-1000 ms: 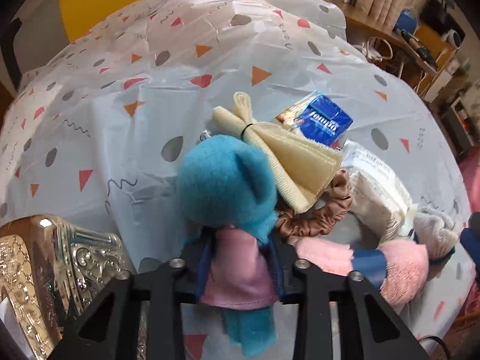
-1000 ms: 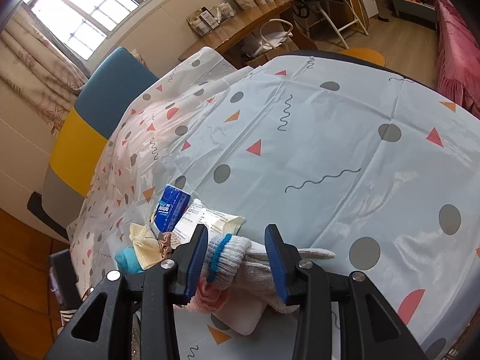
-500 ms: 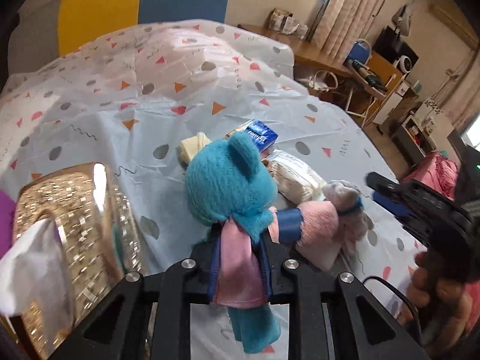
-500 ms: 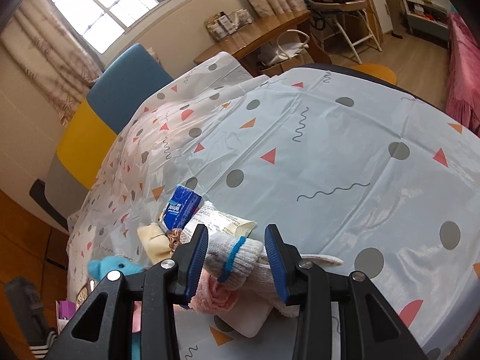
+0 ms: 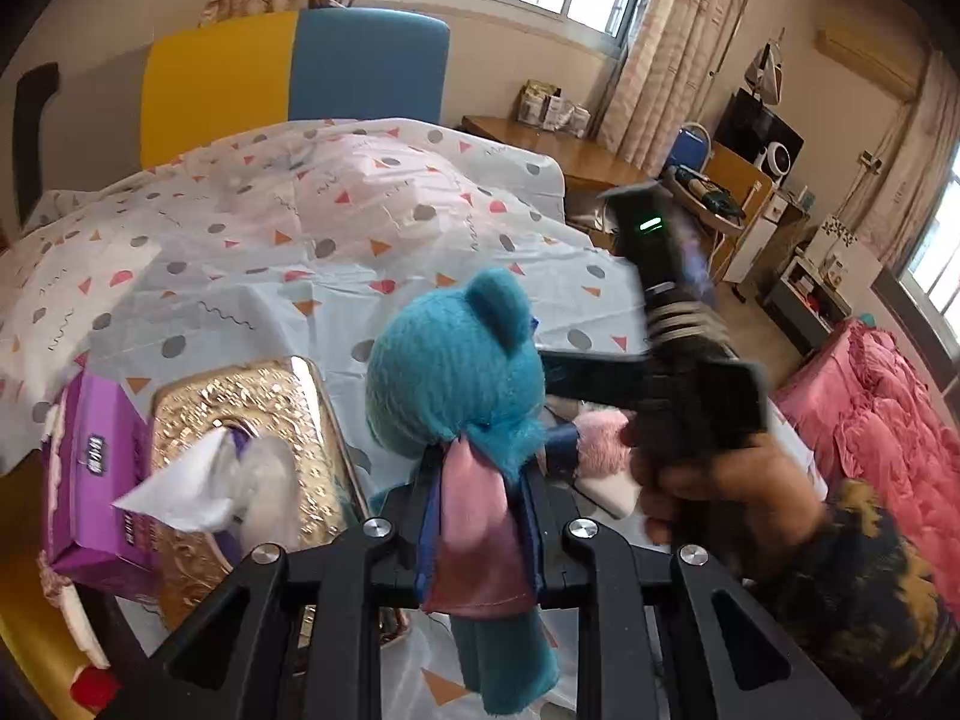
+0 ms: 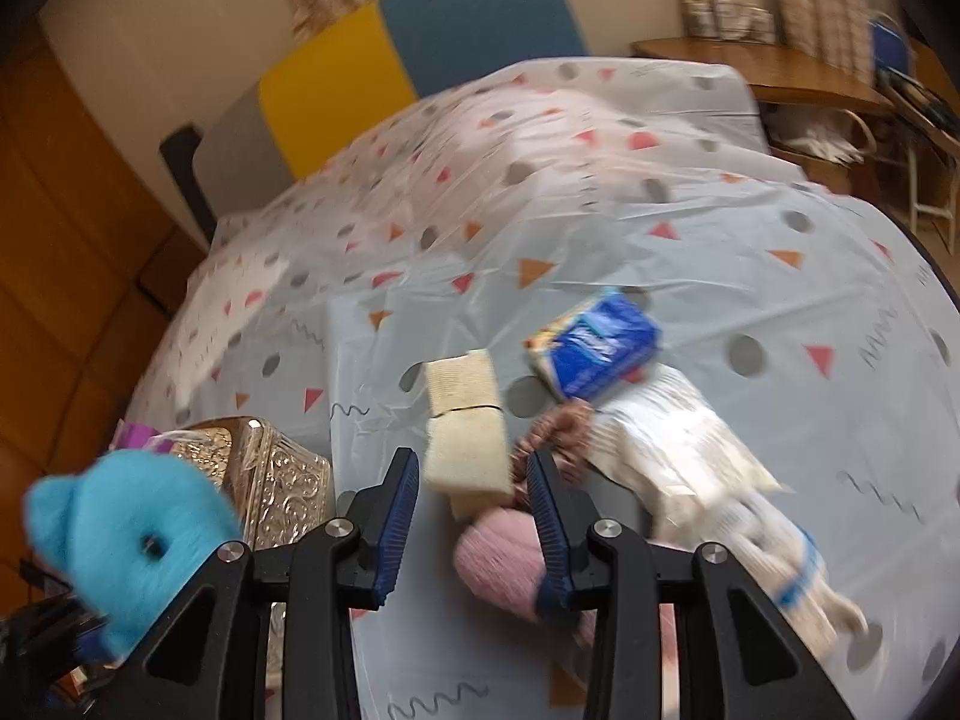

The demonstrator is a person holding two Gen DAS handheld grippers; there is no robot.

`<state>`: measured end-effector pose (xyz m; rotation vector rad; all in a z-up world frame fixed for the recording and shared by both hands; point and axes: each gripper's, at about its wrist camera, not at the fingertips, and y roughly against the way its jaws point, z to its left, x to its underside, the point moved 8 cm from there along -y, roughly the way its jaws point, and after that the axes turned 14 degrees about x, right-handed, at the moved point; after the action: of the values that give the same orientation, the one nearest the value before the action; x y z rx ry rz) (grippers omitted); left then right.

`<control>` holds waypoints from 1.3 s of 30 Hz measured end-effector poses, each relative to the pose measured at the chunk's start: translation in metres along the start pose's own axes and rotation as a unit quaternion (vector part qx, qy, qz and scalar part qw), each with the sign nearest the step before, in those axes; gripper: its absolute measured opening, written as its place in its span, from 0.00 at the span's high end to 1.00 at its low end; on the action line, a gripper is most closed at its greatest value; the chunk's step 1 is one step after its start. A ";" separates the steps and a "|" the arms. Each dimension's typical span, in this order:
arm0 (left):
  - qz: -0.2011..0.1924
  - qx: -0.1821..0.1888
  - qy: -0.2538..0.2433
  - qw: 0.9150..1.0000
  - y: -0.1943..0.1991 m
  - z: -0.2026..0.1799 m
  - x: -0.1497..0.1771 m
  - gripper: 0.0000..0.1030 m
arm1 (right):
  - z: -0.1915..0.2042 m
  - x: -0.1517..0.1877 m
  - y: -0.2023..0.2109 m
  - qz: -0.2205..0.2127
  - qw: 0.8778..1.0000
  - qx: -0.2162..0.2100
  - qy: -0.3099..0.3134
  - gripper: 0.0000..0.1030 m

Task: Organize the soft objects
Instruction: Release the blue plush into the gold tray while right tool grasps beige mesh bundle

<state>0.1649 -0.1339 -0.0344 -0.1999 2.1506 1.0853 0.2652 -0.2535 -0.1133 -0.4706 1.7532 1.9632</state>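
- Table [image 6: 690, 192]: the patterned cloth covers all of it. The soft things sit bunched at the near edge, nothing sorted into a clear group that I can see.
- Gold box [image 5: 252, 420]: tissue sticking out of the top, purple pack [image 5: 90, 468] lying just beside it. Possibly where the soft things go (my guess only; the task names no bin).
- Teddy [image 5: 456, 360]: blue plush, off the cloth and in the air next to the gold box. This is the one piece in transit.
- Left gripper [image 5: 477, 516]: nearly closed, clamped on the teddy's pink scarf and body, head sticking out beyond the tips. Grip looks firm.
- Right gripper [image 6: 471, 504]: partly open, nothing pinched that I can make out. In its own view the cream cloth [image 6: 465, 420] and pink sock [image 6: 504, 558] show in the gap, below it, not touched (frame is blurred, so low confidence).
- Remaining on the cloth: cream cloth, pink sock, white glove [image 6: 786, 564], clear bag [image 6: 678, 438], blue packet [image 6: 600, 348], brown scrunchie [image 6: 552, 426].
- Progress: early. One item lifted and not yet set down; six or so still lie in the heap.
- Next, as I judge it: place the teddy, then send the right gripper down on the cream cloth or sock.
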 end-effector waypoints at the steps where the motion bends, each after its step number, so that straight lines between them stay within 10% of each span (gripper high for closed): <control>1: -0.007 0.000 0.002 1.000 0.005 0.002 -0.007 0.78 | 0.006 -0.002 -0.013 0.013 1.000 0.001 0.008 0.64; 12: -0.073 -0.006 0.032 0.997 0.038 0.030 -0.074 0.78 | 0.028 0.016 -0.081 0.079 0.994 0.059 0.048 0.70; 21: -0.136 -0.059 0.123 0.981 0.100 0.123 -0.095 0.78 | 0.027 0.019 -0.088 0.094 0.992 0.068 0.059 0.67; 29: -0.178 -0.160 0.203 0.949 0.187 0.232 -0.020 0.78 | 0.034 0.017 -0.092 0.089 0.989 0.082 0.080 0.67; 39: -0.133 -0.232 0.281 0.922 0.208 0.312 0.108 0.72 | 0.046 0.018 -0.093 0.065 0.983 0.135 0.108 0.69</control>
<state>0.1601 0.2513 -0.0947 -1.1098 2.2042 1.4853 0.3037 -0.1982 -0.1947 -0.5009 2.1996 1.7736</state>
